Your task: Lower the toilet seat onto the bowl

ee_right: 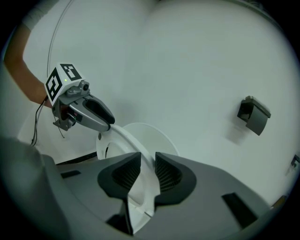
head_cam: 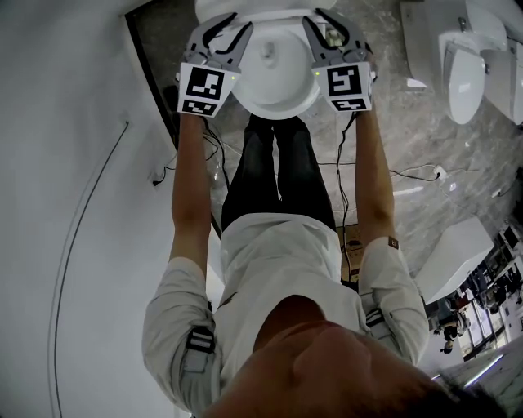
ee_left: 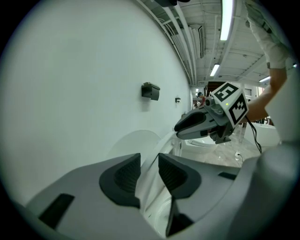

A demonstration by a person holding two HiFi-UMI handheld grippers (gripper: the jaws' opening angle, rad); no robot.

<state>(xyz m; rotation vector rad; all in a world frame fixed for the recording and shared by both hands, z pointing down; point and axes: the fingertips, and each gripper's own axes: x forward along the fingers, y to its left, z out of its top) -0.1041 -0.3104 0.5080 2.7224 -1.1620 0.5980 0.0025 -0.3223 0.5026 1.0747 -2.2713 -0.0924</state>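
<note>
A white toilet bowl (head_cam: 274, 91) stands at the top of the head view, just beyond the person's legs. The white toilet seat (ee_right: 123, 137) stands tilted up off the bowl, in front of the round lid (ee_right: 157, 133). My left gripper (head_cam: 233, 26) is at the seat's left side, and my right gripper (head_cam: 319, 20) is at its right side. In the left gripper view the seat rim (ee_left: 165, 140) runs between the pads of the left gripper (ee_left: 149, 174), with the right gripper (ee_left: 185, 126) across from it. In the right gripper view the rim fills the gap of the right gripper (ee_right: 147, 171).
A white wall rises behind and to the left of the toilet, with a black box (ee_right: 253, 115) mounted on it. More white toilets (head_cam: 462, 73) stand on the marble floor at the right. Cables (head_cam: 409, 175) trail over the floor beside the person's legs.
</note>
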